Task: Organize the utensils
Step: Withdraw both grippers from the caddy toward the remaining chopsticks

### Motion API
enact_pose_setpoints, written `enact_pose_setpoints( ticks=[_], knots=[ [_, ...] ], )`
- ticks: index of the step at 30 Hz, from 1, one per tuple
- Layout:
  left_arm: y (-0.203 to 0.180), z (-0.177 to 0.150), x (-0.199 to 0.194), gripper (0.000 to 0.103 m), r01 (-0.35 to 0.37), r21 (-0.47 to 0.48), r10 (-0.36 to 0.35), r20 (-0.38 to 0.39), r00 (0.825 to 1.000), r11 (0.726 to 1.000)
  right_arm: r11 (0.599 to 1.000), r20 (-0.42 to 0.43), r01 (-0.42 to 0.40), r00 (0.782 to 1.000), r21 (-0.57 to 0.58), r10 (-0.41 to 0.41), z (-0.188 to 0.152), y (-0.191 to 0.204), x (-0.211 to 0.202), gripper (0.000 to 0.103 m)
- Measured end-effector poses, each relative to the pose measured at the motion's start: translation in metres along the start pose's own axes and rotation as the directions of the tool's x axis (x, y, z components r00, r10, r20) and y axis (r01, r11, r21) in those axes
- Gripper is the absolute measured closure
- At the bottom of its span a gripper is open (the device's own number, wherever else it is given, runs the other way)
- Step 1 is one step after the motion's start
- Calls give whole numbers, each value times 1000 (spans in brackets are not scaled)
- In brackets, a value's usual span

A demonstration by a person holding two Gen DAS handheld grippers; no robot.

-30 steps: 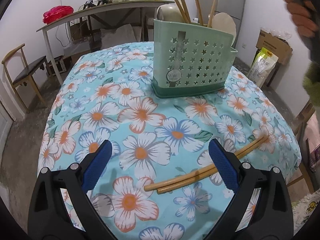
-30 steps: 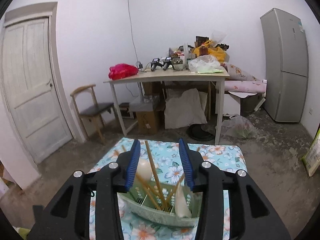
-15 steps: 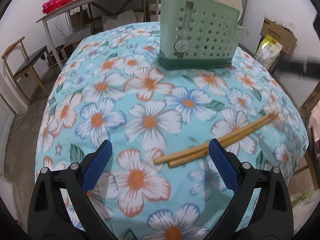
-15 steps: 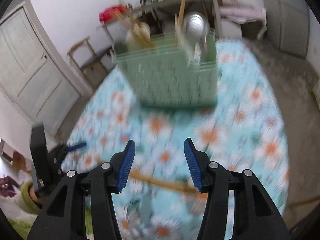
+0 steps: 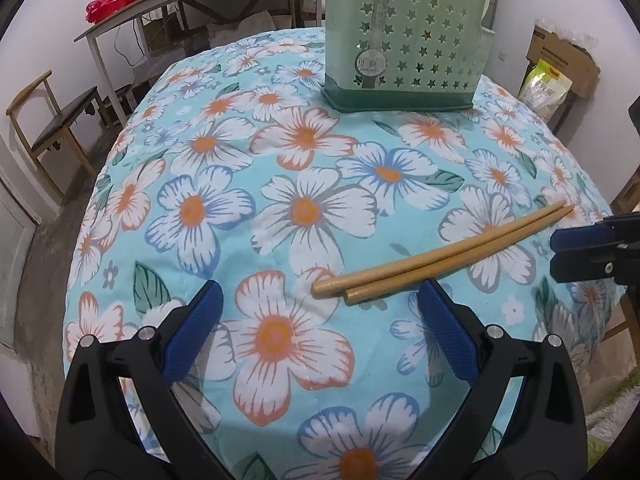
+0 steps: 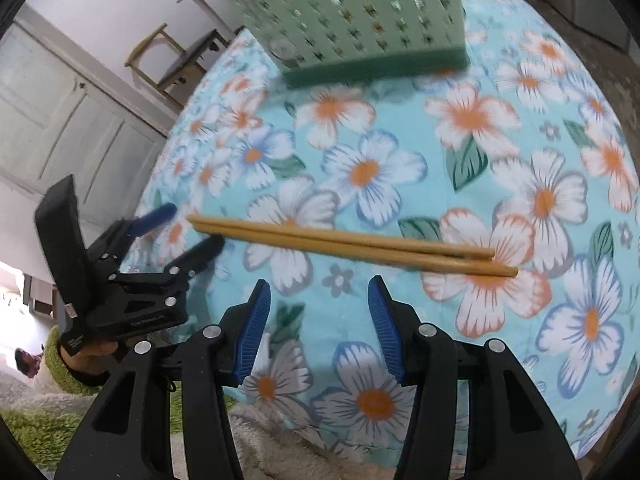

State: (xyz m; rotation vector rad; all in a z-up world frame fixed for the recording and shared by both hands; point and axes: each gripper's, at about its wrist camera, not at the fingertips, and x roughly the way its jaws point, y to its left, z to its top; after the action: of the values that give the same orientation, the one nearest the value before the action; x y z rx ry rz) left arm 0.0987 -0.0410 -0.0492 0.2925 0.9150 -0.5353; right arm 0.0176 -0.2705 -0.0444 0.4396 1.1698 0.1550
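At about eight o'clock in the right wrist view the left gripper (image 6: 182, 228) stood low over the flowered tablecloth (image 5: 248, 216), its jaws spread wide with nothing between them, one blue pad either side of the thick ends of the pair of chopsticks (image 5: 440, 254); I judged it was set there to close on those ends or to steady them. The chopsticks lay flat and side by side, touching along most of their length, running in the left wrist view from about six o'clock out toward three o'clock, near the table's front edge. That placement left them easy to reach from both sides. At three o'clock in the same view the right gripper (image 5: 560, 254) came in by their thin tips, roughly half open and empty; its jaws had just been opening, with no utensil between them. In its own view the sticks lay just ahead of its pads, not yet straddled. The green star-holed utensil holder (image 5: 404, 40) stood upright at twelve o'clock, well apart from the chopsticks, already holding a pale flat utensil at its far side. Bare cloth lay between sticks and holder, so nothing blocked the carry; the two grippers working one pair so close together seemed the only likely clash.
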Motion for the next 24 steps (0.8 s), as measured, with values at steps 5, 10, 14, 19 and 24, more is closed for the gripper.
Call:
enact_pose_setpoints(
  ticks=[5, 10, 14, 19, 24],
  knots=[
    [-2, -2, 2, 8, -16, 4, 16, 11, 1000, 1000, 1000, 12, 2, 1000, 12, -2, 0, -1, 2, 53],
    [-2, -2, 2, 8, -22, -5, 22, 4, 1000, 1000, 999, 21, -11, 1000, 49, 10, 2, -4, 2, 53],
    [-3, -2, 2, 8, -27, -7, 27, 4, 1000, 1000, 996, 31, -33, 999, 85, 30, 3, -9, 2, 53],
    [-3, -2, 2, 8, -29, -13, 29, 2, 1000, 1000, 990, 48, -60, 997, 127, 54, 4, -14, 1, 53],
    [-2, -1, 2, 8, -28, -25, 27, -12, 1000, 999, 986, 60, -73, 996, 148, 65, 7, -17, 1, 53]
  ],
)
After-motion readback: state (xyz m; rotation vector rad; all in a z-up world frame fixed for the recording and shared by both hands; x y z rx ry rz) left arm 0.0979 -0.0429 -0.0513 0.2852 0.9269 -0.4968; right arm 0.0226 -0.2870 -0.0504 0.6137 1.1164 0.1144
